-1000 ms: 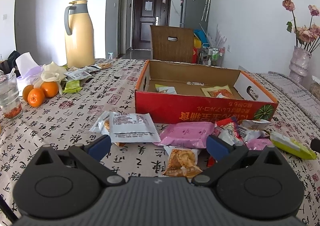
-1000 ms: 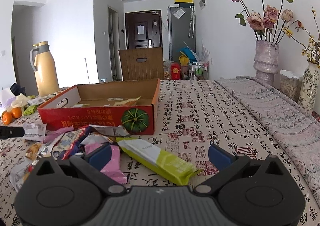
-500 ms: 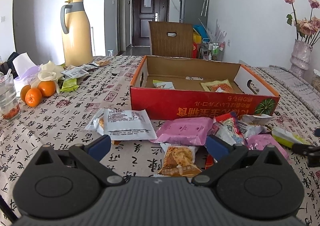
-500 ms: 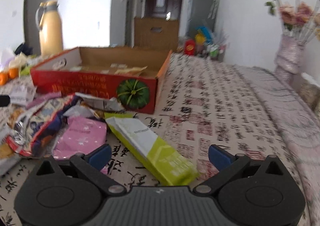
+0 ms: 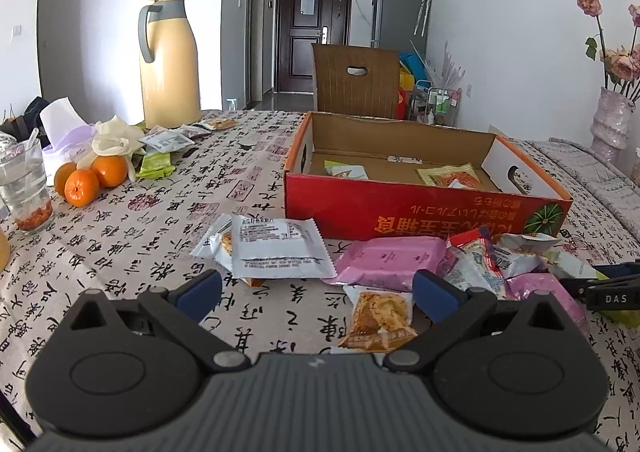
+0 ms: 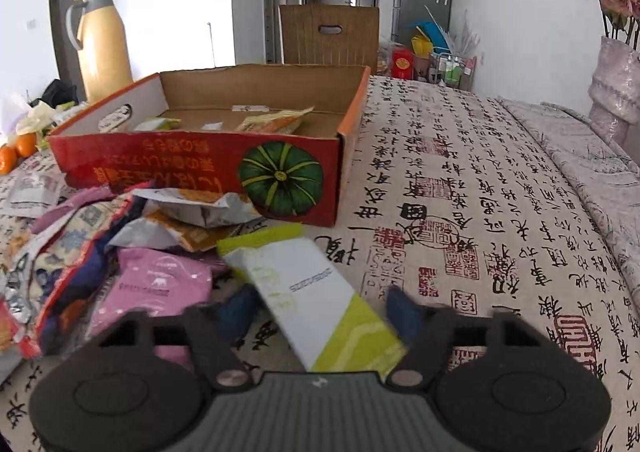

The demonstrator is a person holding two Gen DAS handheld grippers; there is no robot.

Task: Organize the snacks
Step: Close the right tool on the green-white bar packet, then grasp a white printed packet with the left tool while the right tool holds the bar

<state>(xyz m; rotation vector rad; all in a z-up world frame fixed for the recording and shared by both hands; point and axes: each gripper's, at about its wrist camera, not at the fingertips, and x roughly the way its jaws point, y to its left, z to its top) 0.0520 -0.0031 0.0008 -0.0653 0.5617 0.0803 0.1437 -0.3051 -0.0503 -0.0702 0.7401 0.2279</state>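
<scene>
A red cardboard box with a few snack packets inside stands on the patterned tablecloth; it also shows in the right wrist view. Loose snacks lie in front of it: a white packet, a pink packet, an orange-print packet. My left gripper is open above the cloth, near the orange-print packet. My right gripper is open, its fingers either side of a long white-and-lime packet. A pink packet lies to its left.
A yellow thermos jug, oranges, a glass and tissue sit at the left. A vase of flowers stands at the right. A wooden chair is behind the box.
My right gripper has moved forward and down, so the white-and-lime packet now lies between its fingers, which have narrowed. My left gripper has shifted slightly left.
</scene>
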